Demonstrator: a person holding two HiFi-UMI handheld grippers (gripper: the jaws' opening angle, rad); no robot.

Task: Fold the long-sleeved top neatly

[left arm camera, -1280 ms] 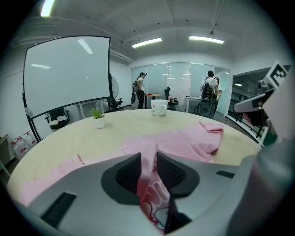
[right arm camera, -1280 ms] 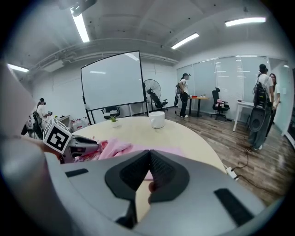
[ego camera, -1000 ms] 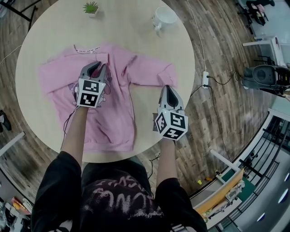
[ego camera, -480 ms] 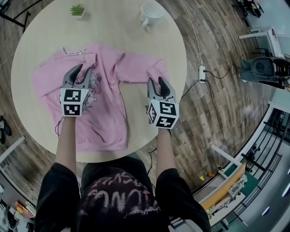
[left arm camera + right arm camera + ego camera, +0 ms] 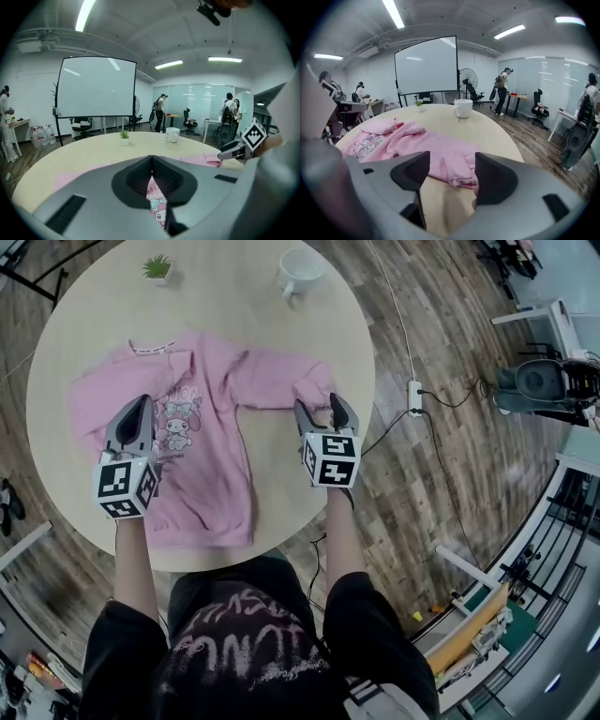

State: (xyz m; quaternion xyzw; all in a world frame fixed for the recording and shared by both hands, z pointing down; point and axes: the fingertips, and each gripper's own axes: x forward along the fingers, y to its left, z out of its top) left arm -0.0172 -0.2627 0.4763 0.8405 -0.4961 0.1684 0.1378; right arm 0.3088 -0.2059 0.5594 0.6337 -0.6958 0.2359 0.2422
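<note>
Straddling the top (image 5: 214, 432) cuff (image 5: 458, 174), right gripper (image 5: 319, 405) fingers just opened wide; left gripper (image 5: 141, 401) fingers just closed, empty, above the fabric.

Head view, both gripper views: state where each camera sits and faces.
Head view: on the person's head, facing steeply down at the table, pink top, left gripper and right gripper; forearms and dark shirt show.
Left gripper view: on the left gripper, facing across the table toward a whiteboard; its shut jaws show.
Right gripper view: on the right gripper, facing the sleeve cuff; its jaws, just opened wide, frame it ungripped.
Shared: both gripper views catch the mug and potted plant.
</note>
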